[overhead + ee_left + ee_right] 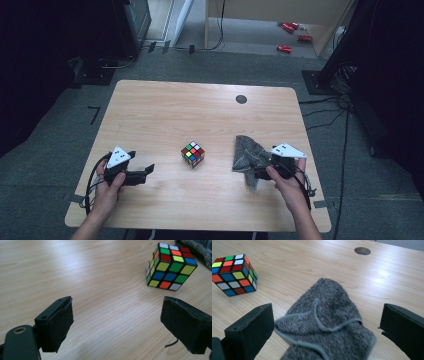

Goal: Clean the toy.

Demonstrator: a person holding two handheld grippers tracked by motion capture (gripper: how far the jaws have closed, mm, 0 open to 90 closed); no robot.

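A wooden table [150, 110] was seen whole in the high view, with a round hole [241, 99] near its far edge and red items [291, 36] on the floor at the upper right. A colourful puzzle cube [193, 153] stood at the centre of that frame, with a grey cloth [247, 155] lying crumpled to its right. The left gripper [145, 172] was held at the lower left, well apart from the cube. In the left gripper view its jaws stood released with bare wood between them, the cube [171, 266] at the upper right. The right gripper [257, 172] was at the cloth's near end. In the right gripper view its jaws stood wide apart, the cloth [327, 322] lying loose between them untouched, the cube [234, 274] at the upper left.
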